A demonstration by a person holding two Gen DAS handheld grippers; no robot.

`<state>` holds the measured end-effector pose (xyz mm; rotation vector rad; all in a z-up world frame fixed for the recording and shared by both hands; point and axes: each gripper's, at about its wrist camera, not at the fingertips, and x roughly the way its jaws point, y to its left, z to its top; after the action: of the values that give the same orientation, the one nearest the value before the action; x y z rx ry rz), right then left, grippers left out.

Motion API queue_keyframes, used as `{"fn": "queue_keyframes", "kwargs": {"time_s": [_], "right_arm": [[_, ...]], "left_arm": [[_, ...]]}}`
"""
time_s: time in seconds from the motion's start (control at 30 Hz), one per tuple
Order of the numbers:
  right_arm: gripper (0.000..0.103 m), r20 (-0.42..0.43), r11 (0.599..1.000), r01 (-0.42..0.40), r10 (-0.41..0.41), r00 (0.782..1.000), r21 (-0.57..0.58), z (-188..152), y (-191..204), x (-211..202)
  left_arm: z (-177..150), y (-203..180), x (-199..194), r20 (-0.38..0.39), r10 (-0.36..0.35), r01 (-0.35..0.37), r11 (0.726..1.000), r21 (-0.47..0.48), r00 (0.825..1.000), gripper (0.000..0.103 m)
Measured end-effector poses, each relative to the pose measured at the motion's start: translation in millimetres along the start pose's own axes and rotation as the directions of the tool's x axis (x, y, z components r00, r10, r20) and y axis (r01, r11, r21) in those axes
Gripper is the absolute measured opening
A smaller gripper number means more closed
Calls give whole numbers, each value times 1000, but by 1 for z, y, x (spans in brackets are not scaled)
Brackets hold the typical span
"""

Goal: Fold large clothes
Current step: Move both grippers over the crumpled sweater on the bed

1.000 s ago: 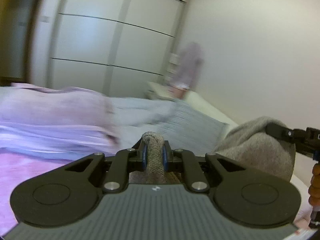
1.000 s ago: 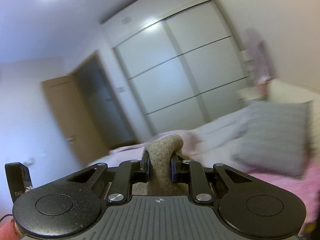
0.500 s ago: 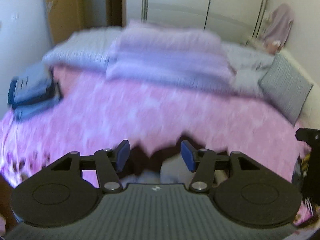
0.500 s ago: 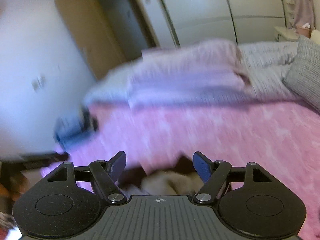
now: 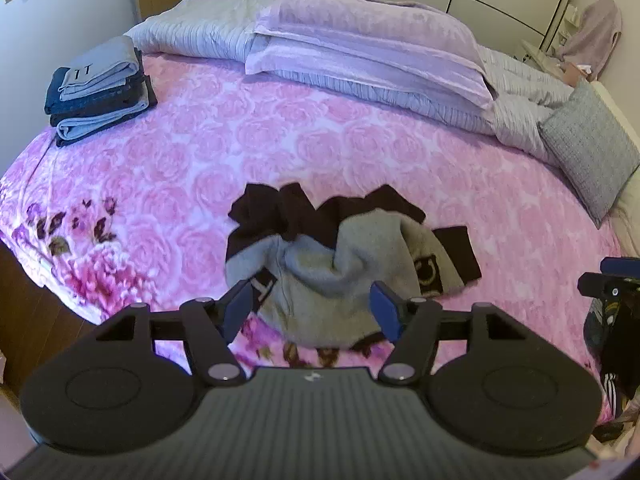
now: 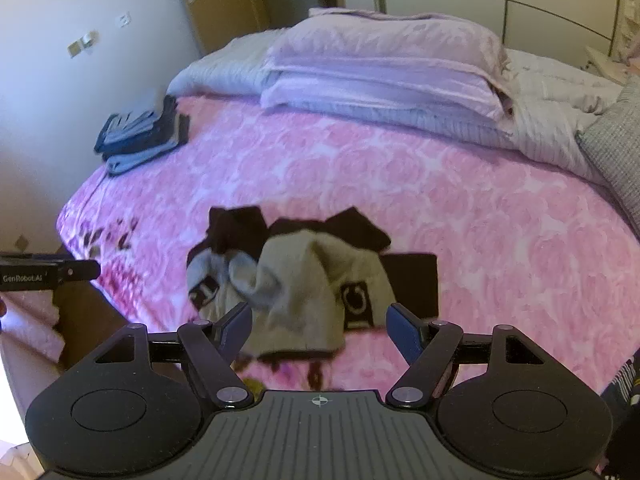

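A grey and black sweater (image 5: pixel 344 256) lies crumpled in a heap on the pink rose-patterned bed cover (image 5: pixel 280 140), near the bed's front edge. In the right wrist view the same sweater (image 6: pixel 304 280) shows a black square patch on its right side. My left gripper (image 5: pixel 314 306) hovers open above the sweater's near side, with nothing between its blue pads. Open as well, my right gripper (image 6: pixel 318 322) hangs over the garment's near edge, holding nothing.
A stack of folded blue and grey clothes (image 5: pixel 100 88) sits at the bed's far left corner. Folded lilac and grey bedding (image 5: pixel 368 48) lies across the far side, a grey pillow (image 5: pixel 588 160) at the right. The wooden floor (image 5: pixel 24 300) shows left of the bed.
Both grippers let go of the grey sweater they held up a second ago and opened. The sweater dropped onto the bed in a heap, and both views tilted down toward it.
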<state>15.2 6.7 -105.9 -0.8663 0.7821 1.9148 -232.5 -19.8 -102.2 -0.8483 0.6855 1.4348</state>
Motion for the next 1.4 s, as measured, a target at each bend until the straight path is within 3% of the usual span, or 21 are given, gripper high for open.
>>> {"fn": "queue_keyframes", "kwargs": {"time_s": [0.37, 0.67, 1.0, 1.4], "right_arm": [[71, -106, 996, -70, 64, 992, -55, -53, -6, -4], [71, -138, 991, -97, 84, 987, -88, -81, -2, -4], [71, -116, 991, -74, 61, 991, -114, -67, 7, 0], [71, -137, 998, -10, 2, 991, -57, -42, 35, 34]], "left_arm": [[-82, -27, -15, -97, 38, -42, 998, -39, 995, 62], [-120, -40, -28, -121, 45, -51, 998, -46, 992, 63], [-108, -35, -29, -96, 22, -25, 999, -31, 995, 64], [-72, -1, 7, -142, -42, 50, 997, 52, 989, 64]]}}
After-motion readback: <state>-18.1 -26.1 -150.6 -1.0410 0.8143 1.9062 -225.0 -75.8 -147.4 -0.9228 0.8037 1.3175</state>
